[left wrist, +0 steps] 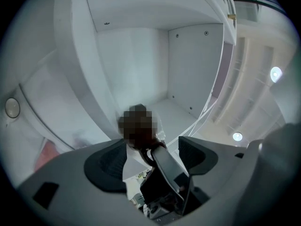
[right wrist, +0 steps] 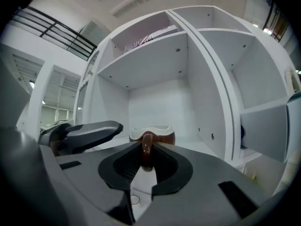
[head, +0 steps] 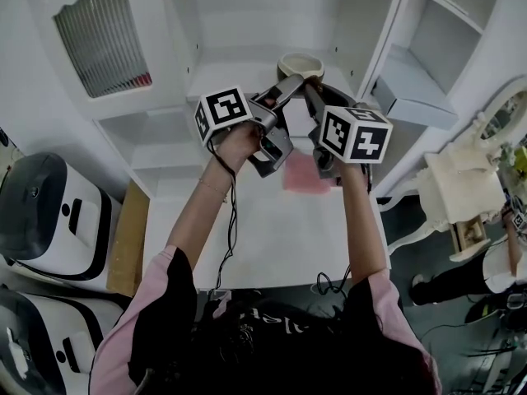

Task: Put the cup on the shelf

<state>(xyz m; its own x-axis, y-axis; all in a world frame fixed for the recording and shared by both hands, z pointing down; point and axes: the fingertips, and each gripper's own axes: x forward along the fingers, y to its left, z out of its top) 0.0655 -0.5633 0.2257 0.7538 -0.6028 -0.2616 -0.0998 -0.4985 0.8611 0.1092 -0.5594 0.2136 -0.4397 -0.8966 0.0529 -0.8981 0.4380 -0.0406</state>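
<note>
Brown and narrow, the handle point(right wrist: 146, 150) is all your right tool point(right wrist: 146, 160) has hold of. Its jaws are pinched on that loop, and the cup point(right wrist: 152, 133) hangs out beyond them, above the board of the shelf point(head: 239, 76) in the middle bay. I can't tell whether its base touches the board. So thin a hold could let the cup swing or slip if you roll the wrist. Letting go while it hangs above the board, or too near the front edge, could tip it off. Your left tool point(head: 288, 86) sits just beside, jaws apart and empty, crossing close to the right one. A bump there could knock the grip loose.
</note>
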